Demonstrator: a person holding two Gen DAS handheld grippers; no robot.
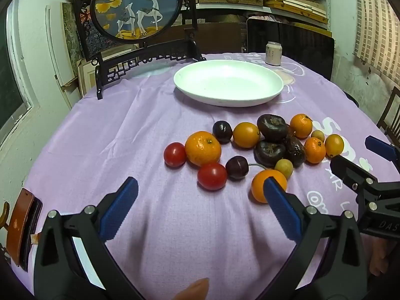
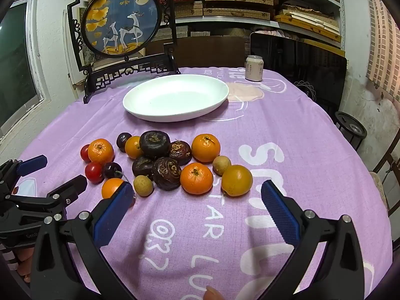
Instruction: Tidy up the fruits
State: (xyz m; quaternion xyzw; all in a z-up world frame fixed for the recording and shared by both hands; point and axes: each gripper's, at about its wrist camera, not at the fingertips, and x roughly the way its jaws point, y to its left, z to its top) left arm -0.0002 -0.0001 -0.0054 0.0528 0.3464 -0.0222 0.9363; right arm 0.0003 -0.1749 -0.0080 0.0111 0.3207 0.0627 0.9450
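**Both tongs wide and empty, fruit still off the plate**

The purple cloth [image 2: 287, 115] carries everything. At its far side sits the white plate [image 1: 228, 100], bare, so by my reading no fruit is sorted yet and the step in hand is the first pick.

The fruit lies in one loose cluster on the cloth, between the plate and the tongs. The left gripper [image 1: 200, 210] hangs over the near edge with its jaws spread and nothing between them; the right gripper [image 2: 197, 210] is the same, wide and empty.

Start at the rim of the cluster, where the jaws have room: the near orange [image 1: 260, 187] for the left, the yellow fruit [image 2: 236, 180] for the right. Round fruit rolls, so close across its middle. Leave the dark fruit [image 2: 167, 173] and the small longan [image 2: 143, 185], packed touching neighbours, until space opens.
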